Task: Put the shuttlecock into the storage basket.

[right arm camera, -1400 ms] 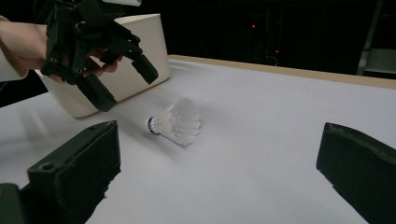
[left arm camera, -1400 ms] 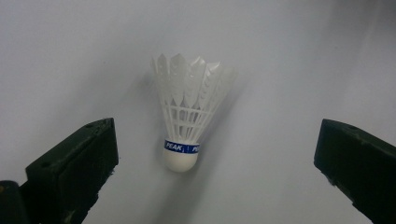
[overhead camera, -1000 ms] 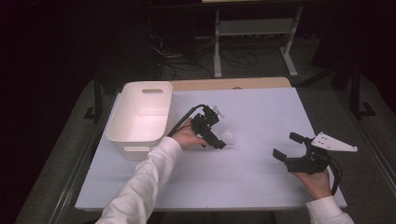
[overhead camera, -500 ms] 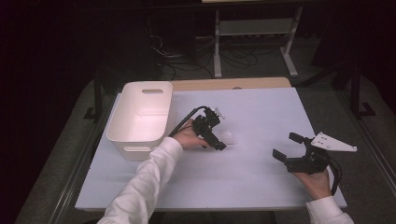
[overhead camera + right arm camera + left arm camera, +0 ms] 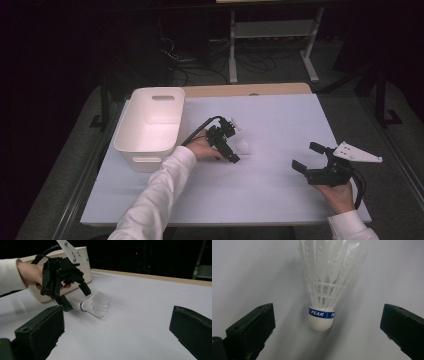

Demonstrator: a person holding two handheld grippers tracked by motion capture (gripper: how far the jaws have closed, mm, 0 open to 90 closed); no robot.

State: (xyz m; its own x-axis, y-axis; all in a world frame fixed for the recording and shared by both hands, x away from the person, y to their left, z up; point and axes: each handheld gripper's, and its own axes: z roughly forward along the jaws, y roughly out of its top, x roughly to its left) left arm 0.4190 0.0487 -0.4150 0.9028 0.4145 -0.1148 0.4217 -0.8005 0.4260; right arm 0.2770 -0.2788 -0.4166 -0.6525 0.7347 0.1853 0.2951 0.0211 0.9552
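Left gripper view: the left gripper [image 5: 325,322], jaws wide, has edged closer and now straddles the shuttlecock [image 5: 327,287] lying on the table [image 5: 280,120]. Grasp appears imminent. The right gripper [image 5: 312,161] idles wide open.

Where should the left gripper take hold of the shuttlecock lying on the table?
Probably at the cork end: close the left gripper on the shuttlecock at its rounded white base, by the blue band. It lies on its side with that base pointing at the open jaws, already centred between them. The feather skirt is wide and looks fragile, so avoid squeezing it.
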